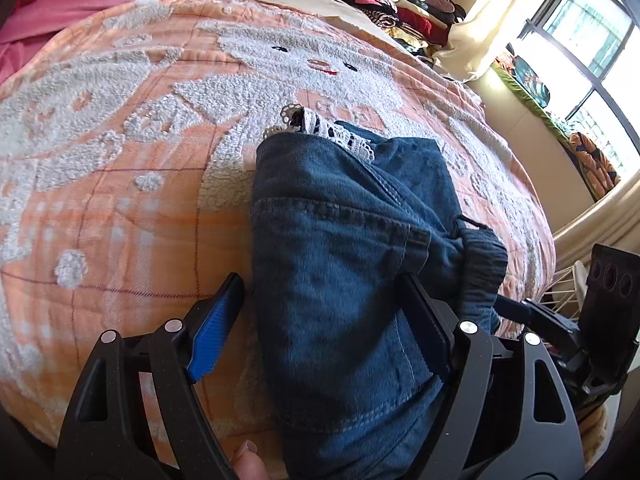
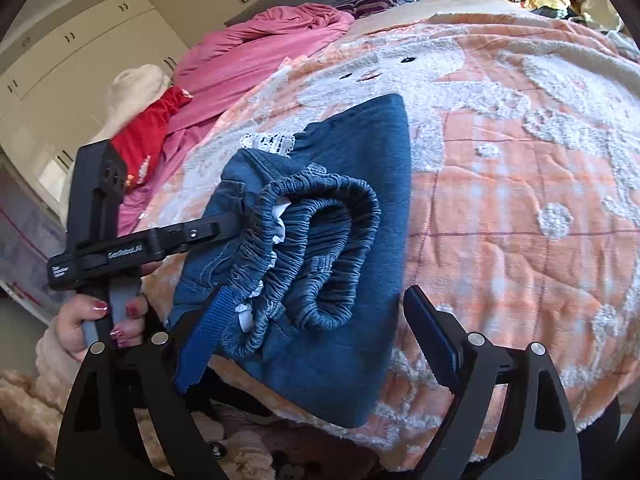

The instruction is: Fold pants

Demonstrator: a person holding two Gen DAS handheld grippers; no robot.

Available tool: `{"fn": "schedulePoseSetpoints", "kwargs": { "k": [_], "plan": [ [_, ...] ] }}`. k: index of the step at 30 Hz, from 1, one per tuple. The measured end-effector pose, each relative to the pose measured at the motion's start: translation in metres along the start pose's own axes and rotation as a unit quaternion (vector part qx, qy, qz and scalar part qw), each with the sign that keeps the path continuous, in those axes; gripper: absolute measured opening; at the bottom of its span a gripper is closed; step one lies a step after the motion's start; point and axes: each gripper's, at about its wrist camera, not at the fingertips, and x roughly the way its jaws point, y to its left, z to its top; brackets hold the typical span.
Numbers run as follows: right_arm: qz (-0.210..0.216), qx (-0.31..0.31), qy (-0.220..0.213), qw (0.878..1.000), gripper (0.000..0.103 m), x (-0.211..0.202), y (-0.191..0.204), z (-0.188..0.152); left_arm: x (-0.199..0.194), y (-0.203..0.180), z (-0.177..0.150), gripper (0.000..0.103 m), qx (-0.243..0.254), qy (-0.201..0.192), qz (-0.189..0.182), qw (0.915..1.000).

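Observation:
A pair of blue denim pants point(image 1: 340, 248) with white lace trim lies folded into a small bundle on the orange bedspread point(image 1: 120, 184). My left gripper point(image 1: 324, 312) is open, its fingers either side of the bundle's near end, its right finger against the cloth. In the right wrist view the pants point(image 2: 320, 240) show their elastic waistband point(image 2: 320, 216) facing me. My right gripper point(image 2: 320, 320) is open, its left finger touching the waistband, its right finger on the bedspread point(image 2: 520, 200). The left gripper's body point(image 2: 120, 248) shows at the left, reaching the pants.
A pink quilt point(image 2: 248, 60) and a red garment point(image 2: 152, 132) lie at the bed's far side. Piled clothes point(image 1: 400, 4) sit beyond the bed. A window point(image 1: 580, 40) and curtain stand to the right. White wardrobes point(image 2: 80, 52) line the wall.

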Motion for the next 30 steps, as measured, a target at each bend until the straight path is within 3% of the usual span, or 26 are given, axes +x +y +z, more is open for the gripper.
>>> {"fn": "schedulePoseSetpoints", "kwargs": {
  "k": [9,13,16,17,18,23,30],
  "plan": [
    [0.050,0.011,0.008,0.999,0.092,0.020,-0.011,0.008,0.018,-0.003,0.013,0.072,0.002,0.014,-0.023,0.9996],
    [0.050,-0.006,0.009,0.999,0.092,0.027,-0.006,0.014,0.021,-0.002,0.015,0.072,-0.006,0.009,-0.029,0.9995],
    [0.045,-0.023,0.006,0.999,0.090,0.032,-0.002,0.016,0.019,-0.002,0.014,0.064,-0.010,0.002,-0.035,0.9993],
    [0.043,-0.028,0.005,0.999,0.087,0.033,-0.001,0.016,0.018,-0.003,0.013,0.062,-0.011,0.001,-0.036,0.9993],
    [0.044,-0.034,0.004,0.998,0.076,0.033,0.001,0.016,0.018,-0.003,0.013,0.060,-0.012,0.000,-0.036,0.9993],
    [0.042,-0.046,-0.007,0.998,0.061,0.029,0.008,0.014,0.009,-0.006,0.012,0.050,-0.018,-0.010,-0.040,0.9990],
    [0.036,-0.078,-0.023,0.996,0.057,0.016,0.029,0.027,-0.007,-0.016,0.021,0.049,-0.008,-0.026,-0.047,0.9985]
  ]
}}
